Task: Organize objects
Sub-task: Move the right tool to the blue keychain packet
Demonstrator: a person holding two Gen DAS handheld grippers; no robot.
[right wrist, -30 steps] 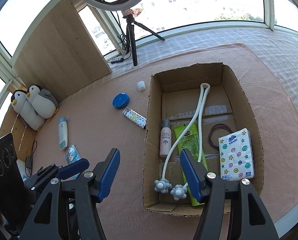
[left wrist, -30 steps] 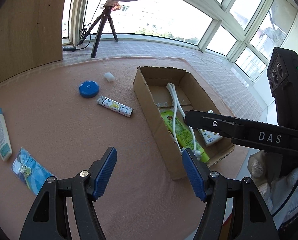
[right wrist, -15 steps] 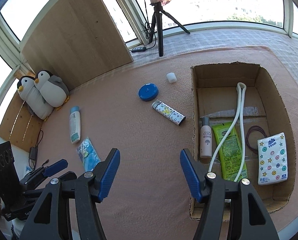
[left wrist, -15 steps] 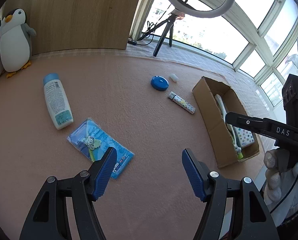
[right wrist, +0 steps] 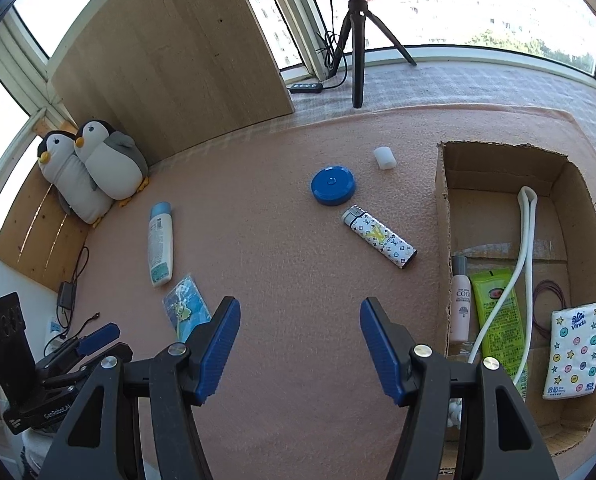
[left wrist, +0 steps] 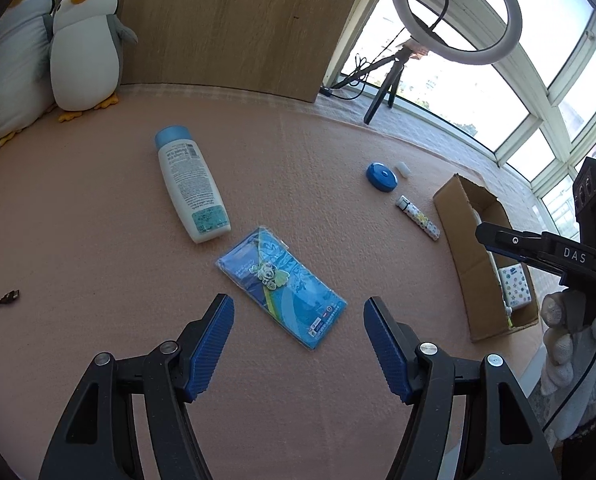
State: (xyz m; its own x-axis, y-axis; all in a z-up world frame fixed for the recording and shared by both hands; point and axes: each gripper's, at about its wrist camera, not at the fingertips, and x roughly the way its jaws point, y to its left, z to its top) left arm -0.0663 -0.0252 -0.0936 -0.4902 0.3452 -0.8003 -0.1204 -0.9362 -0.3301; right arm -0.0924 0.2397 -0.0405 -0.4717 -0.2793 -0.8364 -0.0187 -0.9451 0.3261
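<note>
1. Progress: I judge the task partly done. The box [right wrist: 505,216] holds a small bottle [right wrist: 460,300], green pack [right wrist: 497,320], white cord [right wrist: 523,240], band [right wrist: 549,304] and tissues [right wrist: 573,356].
2. Left out on the surface [right wrist: 298,280]: lotion [left wrist: 192,188], blue packet [left wrist: 282,280], lighter [right wrist: 379,237], blue disc [right wrist: 333,185], white cap [right wrist: 384,157].
3. Left gripper [left wrist: 298,336]: fingers apart, empty, above the packet's near end.
4. Right gripper [right wrist: 299,350]: fingers apart, empty, beside the box.
5. Room: pink cloth surface, 2 penguins [left wrist: 58,48], wood panel [right wrist: 170,52], tripod [right wrist: 355,36], windows.
</note>
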